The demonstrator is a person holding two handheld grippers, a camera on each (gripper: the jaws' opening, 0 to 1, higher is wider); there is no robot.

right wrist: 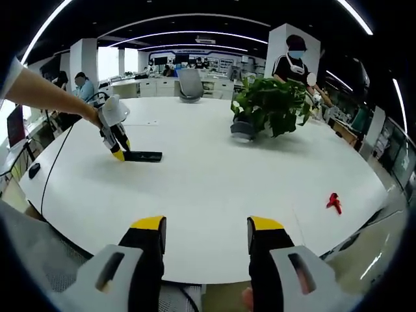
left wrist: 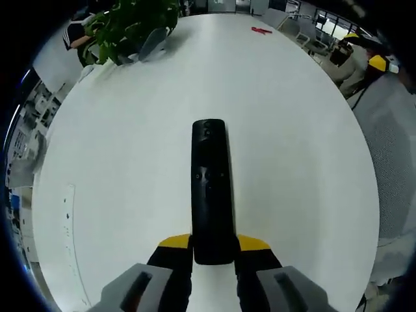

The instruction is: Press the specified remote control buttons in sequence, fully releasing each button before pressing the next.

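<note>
A long black remote control (left wrist: 210, 188) lies on the white table (left wrist: 292, 143), pointing away from me. My left gripper (left wrist: 213, 246) is shut on its near end, one yellow-tipped jaw on each side. From the right gripper view the same remote (right wrist: 142, 156) lies flat at the left, with the left gripper (right wrist: 119, 155) held on its end by a person's outstretched arm. My right gripper (right wrist: 205, 235) hovers open over the table's near edge with nothing between its fingers, far from the remote.
A potted green plant (right wrist: 272, 105) stands at the far middle of the table (right wrist: 214, 182); it is also at the top left, plant (left wrist: 133, 26). A small red object (right wrist: 334, 202) lies near the right edge. Office chairs and people surround the table.
</note>
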